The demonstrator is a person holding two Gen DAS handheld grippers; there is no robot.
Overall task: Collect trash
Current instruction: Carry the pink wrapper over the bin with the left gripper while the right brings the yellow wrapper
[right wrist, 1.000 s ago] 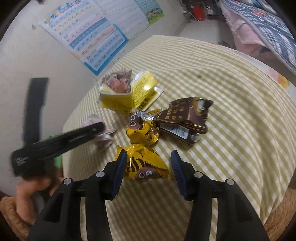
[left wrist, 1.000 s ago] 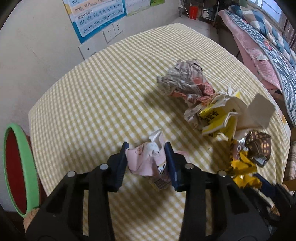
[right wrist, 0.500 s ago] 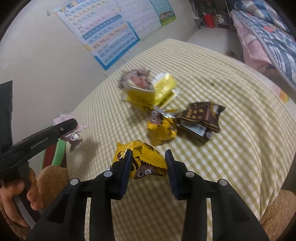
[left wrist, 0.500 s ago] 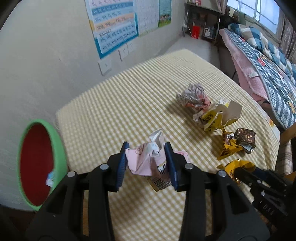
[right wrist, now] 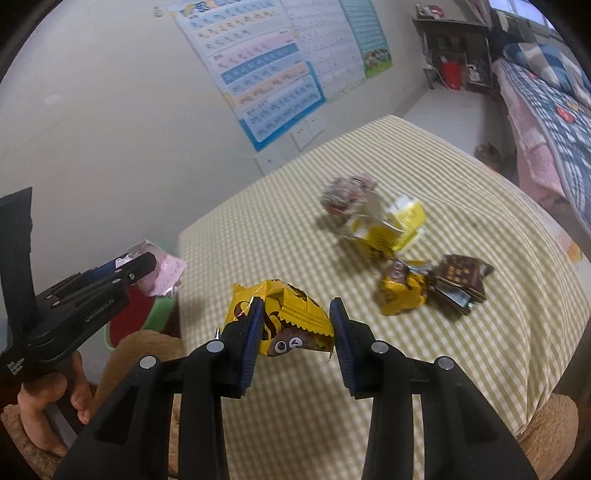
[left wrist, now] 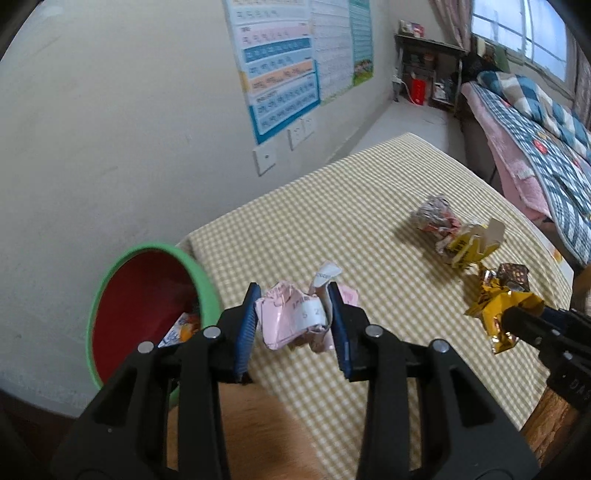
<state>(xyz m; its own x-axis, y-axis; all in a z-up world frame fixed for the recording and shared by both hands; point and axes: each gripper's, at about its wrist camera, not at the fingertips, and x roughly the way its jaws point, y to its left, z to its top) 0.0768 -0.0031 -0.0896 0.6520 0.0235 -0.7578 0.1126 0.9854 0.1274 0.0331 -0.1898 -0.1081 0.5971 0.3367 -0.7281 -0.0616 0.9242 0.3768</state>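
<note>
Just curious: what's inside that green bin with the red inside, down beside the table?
Through the open mouth of the bin, at least one scrap of wrapper lies near the bottom. The rest is hidden behind the left gripper holding pink paper.

This is a bedroom in a home. At the right edge of the frame a bed [left wrist: 532, 147] lies under a checked quilt [left wrist: 554, 122] and a pink blanket [left wrist: 513, 166], below a window [left wrist: 517, 33]. Learning charts [left wrist: 280, 66] hang on the plain wall in the upper middle, above wall sockets [left wrist: 301, 131], and a table in a yellow checked cloth [left wrist: 332, 206] fills the centre.
</note>
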